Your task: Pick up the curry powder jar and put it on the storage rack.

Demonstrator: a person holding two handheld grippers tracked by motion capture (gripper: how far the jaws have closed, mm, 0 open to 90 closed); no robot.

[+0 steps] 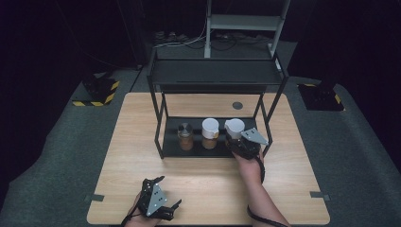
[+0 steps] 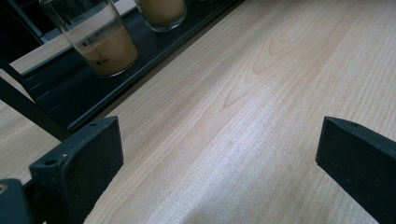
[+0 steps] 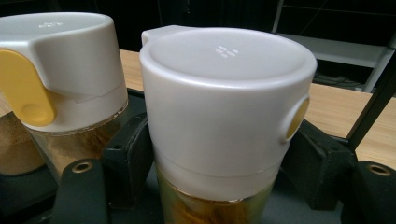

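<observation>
Nearest the person, the left gripper (image 1: 158, 201) rests low at the front edge of the wooden table (image 1: 127, 156), its jaws spread wide with nothing between them. Farther in, the right gripper (image 1: 240, 142) reaches to the lower shelf of the black rack (image 1: 161, 137), its jaws clamped on the white-capped spice jar (image 3: 219, 107) standing at the shelf's right end. Beside it stand a second white-capped jar (image 1: 210, 133) and a metal-lidded jar (image 1: 185, 136).
</observation>
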